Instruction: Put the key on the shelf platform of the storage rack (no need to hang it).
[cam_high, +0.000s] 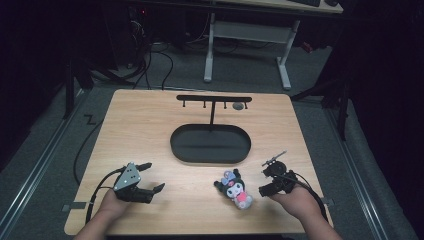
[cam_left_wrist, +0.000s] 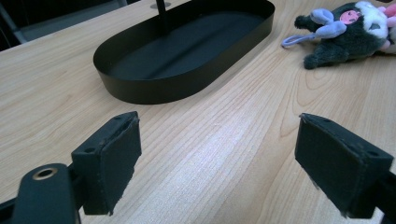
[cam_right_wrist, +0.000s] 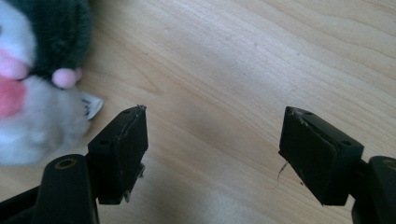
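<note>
Two hand-held black two-jaw grippers sit low over a pale wooden table (cam_high: 150, 125), one in each hand at the near edge. Left gripper (cam_high: 152, 176): jaws spread wide, nothing between the pads, bare wood under the gap. Ahead of it and slightly off to one side lies a black oval metal tray (cam_left_wrist: 154, 86) with a thin black post rising from it; in the high view the post carries a black crossbar with small hooks (cam_high: 214, 98).

Right gripper (cam_high: 264, 176): jaws also spread, pads apart and clear of everything, only tabletop in the gap. Small plush toy, dark grey and white with pink patches and lilac ears (cam_high: 235, 189), lies flat on the table just beside this gripper's left-hand jaw, not touching it; in the right gripper view its white body and a small fabric tag (cam_right_wrist: 92, 105) sit close by that jaw. From the left gripper, the toy lies well off, past the far jaw and beside the tray's end. Toy lies between the two grippers, nearer the right one.
</note>
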